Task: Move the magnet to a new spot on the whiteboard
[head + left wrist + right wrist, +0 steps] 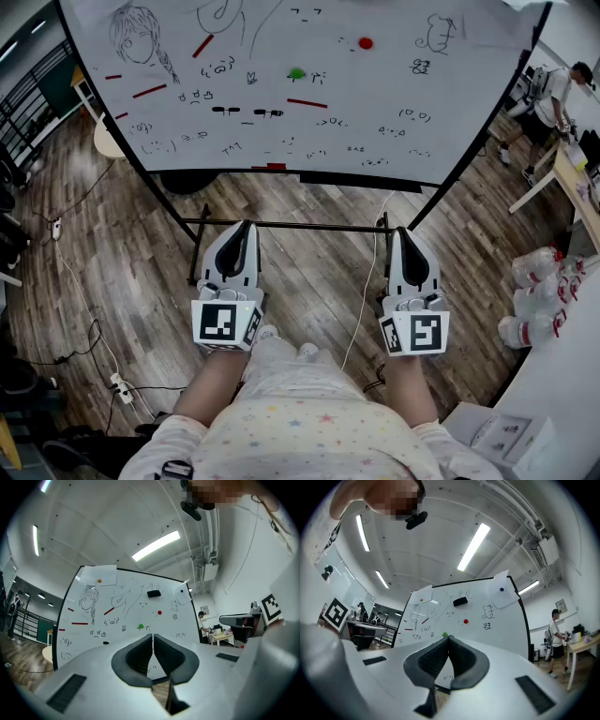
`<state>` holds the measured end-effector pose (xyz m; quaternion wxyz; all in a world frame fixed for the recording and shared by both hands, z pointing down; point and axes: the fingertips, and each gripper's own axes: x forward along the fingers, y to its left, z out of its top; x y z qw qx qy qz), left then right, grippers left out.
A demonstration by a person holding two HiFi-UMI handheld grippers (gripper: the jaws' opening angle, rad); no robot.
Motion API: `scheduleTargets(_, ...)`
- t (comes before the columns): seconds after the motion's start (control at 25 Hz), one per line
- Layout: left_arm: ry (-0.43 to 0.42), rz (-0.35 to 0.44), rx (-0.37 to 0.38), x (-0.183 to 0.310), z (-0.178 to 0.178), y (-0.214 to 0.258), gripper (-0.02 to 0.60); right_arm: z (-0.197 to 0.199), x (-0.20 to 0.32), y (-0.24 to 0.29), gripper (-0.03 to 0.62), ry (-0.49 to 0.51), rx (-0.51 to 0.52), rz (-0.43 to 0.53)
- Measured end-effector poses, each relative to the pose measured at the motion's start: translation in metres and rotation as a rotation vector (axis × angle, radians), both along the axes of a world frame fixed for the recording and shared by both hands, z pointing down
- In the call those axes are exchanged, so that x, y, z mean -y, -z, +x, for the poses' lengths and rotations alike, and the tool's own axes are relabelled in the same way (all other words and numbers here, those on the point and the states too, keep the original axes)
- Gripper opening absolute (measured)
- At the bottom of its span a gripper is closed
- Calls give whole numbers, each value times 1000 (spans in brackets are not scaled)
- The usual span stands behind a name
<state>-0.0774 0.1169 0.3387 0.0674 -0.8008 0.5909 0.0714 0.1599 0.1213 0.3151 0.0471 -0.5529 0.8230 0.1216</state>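
Note:
The whiteboard (394, 84) stands ahead of me, covered with doodles. A round red magnet (366, 43) sticks near its upper right and a green magnet (296, 73) near the middle; several red strips lie to the left. My left gripper (246, 225) and right gripper (403, 231) hover side by side over the floor, well short of the board, both shut with nothing between the jaws. In the left gripper view the red magnet (160, 613) and green magnet (140, 627) show above the closed jaws of the left gripper (153, 637). The right gripper view shows the red magnet (465, 621) above the right gripper (448, 639).
A black eraser (153, 593) sits high on the board. The board's black stand bar (291, 225) crosses the wooden floor just past the grippers. Cables and a power strip (120, 384) lie at the left. Bottles (539, 300) and a person (553, 94) at a table are at the right.

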Motion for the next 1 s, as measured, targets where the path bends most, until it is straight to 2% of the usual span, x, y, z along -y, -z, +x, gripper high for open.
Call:
scheduleTargets(0.48,-22,-18,20,-1,15,1,20,18,-8,3,2,-2,66,8)
scheduleTargets(0.72,1,-10,35,-1,15,7,21,19,0,2,82,11,89,-5)
scheduleTargets(1.0,23,-21,35,9,8,4,46,12,16,-4,107,32,98,-26)
